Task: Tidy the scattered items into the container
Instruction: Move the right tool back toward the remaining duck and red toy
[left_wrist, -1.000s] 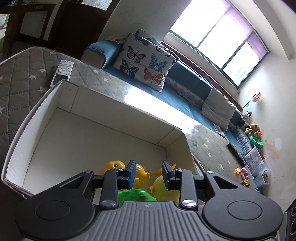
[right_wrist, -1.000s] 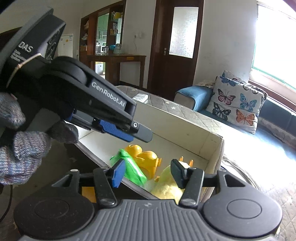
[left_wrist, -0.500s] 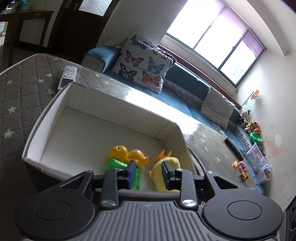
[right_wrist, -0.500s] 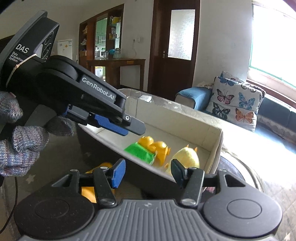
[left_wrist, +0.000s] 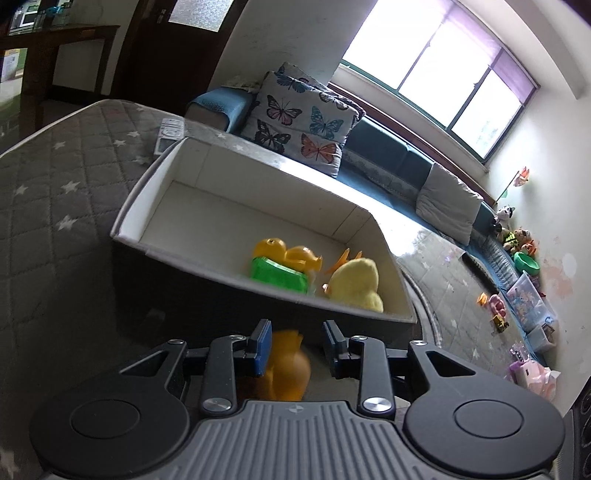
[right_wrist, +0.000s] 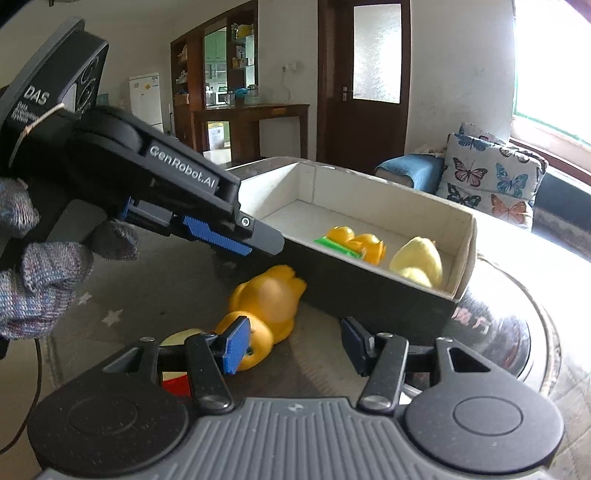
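Right wrist view: orange duck toy (right_wrist: 264, 306) outside the box (right_wrist: 373, 295), at its 7 o'clock; likely light, hollow, slick; pinch the round body; right gripper (right_wrist: 293, 345) fingers apart, empty; left gripper (left_wrist: 295, 345) fingers apart, empty.

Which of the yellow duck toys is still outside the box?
The orange-yellow rubber duck on the table against the box's dark outer wall; the other rubber duck and plush duck are inside.

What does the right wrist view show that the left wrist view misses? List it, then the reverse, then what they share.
Only the right wrist view: the left gripper from outside, the gloved hand holding it, and a wooden console table.
Only the left wrist view: the window and toys on the floor.
Both: the box, the plush chick inside it, and the orange duck outside it.
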